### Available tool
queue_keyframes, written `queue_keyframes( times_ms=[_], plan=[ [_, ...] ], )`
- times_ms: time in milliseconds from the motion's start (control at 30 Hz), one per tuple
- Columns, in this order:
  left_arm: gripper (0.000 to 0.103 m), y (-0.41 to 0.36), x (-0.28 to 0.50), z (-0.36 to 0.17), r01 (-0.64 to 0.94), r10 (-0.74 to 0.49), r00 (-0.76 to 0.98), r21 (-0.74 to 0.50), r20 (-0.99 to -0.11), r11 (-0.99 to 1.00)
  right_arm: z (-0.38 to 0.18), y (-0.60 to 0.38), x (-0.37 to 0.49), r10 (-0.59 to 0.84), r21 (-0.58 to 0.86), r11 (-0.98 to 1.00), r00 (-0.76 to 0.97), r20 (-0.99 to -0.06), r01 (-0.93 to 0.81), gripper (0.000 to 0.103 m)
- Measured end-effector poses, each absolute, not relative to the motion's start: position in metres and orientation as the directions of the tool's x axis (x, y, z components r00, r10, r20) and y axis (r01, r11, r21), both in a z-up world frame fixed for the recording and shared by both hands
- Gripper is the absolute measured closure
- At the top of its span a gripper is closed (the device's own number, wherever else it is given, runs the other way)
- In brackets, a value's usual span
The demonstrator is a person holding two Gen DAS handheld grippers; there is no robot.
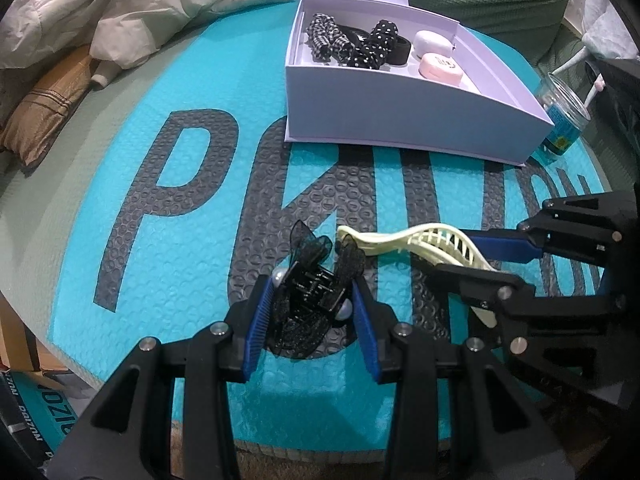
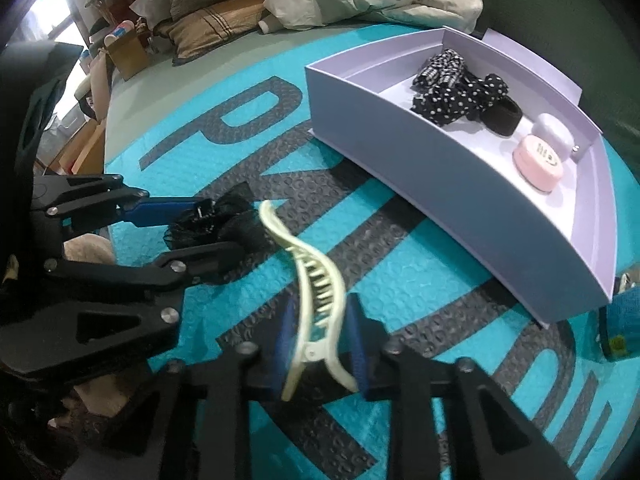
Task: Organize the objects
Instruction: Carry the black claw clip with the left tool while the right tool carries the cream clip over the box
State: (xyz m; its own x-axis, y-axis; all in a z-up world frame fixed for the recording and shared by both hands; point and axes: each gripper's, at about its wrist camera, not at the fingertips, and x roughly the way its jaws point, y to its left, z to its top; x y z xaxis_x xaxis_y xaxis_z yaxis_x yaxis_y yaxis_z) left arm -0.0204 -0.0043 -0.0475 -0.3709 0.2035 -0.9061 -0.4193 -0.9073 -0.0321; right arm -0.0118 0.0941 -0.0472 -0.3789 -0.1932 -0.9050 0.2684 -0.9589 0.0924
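Two claws, each pinching one hair accessory above a teal padded mat (image 1: 168,248) with dark lettering. The left claw (image 1: 312,312) is pressed onto a black mesh bow clip (image 1: 310,300), which sits between its blue pads (image 1: 258,320) with the mesh spilling out ahead of and beneath the tips. The right claw (image 2: 320,344) is closed on a cream banana clip (image 2: 316,296), gripped near its hinged end; the clip's long axis runs forward, away from this claw and slanting toward the left claw, so its free tip lies just beside the bow clip. The open lilac box (image 1: 400,120) lies ahead of both claws, farther along the mat, ahead and to the right of each. It already contains black patterned scrunchies (image 1: 352,44) and two small rounded cases (image 1: 438,60). The right claw appears the nearer to the box, so its clip would probably go first, ideally turned parallel to the box's long side.
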Motion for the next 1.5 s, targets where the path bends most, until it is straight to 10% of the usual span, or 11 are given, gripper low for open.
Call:
queue_keyframes(
  times_ms=[1500],
  plan=[
    [0.065,0.062,-0.011,0.024,-0.526,0.266,-0.433,0.001,-0.861,-0.851,0.035,0.157,0.023,-0.143,0.059,-0.984,-0.539,-0.83,0.171,0.083]
  ],
)
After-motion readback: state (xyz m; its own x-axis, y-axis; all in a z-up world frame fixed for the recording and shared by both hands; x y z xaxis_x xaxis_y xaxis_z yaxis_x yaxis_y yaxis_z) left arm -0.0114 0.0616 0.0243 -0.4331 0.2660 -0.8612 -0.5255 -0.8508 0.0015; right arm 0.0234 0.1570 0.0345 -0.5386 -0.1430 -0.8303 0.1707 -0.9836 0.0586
